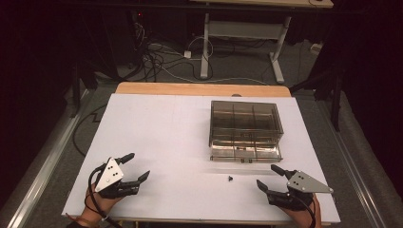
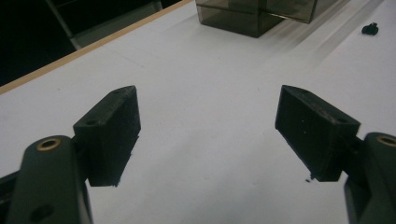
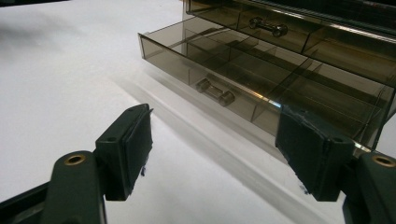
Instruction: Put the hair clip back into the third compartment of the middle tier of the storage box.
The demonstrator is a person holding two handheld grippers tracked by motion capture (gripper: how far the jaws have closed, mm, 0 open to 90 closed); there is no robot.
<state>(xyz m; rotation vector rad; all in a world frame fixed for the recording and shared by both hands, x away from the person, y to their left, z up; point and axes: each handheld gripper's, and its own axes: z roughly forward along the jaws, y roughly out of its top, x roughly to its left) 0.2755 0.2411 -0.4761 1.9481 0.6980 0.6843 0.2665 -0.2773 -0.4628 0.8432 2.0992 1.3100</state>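
High view: the left gripper (image 1: 134, 166) and the right gripper (image 1: 269, 176) rest at the near edge of the white table (image 1: 161, 128), both with jaws spread and empty; a small black part (image 1: 230, 179) lies between them, nearer the right gripper; the smoky drawer box (image 1: 245, 124) stands beyond it, its lowest drawer (image 1: 244, 153) pulled out.

Left gripper view: the jaws stand apart; the black part (image 2: 370, 28) lies far off, upper right.

Right gripper view: the open drawer (image 3: 224, 70) lies just ahead of the parted jaws.
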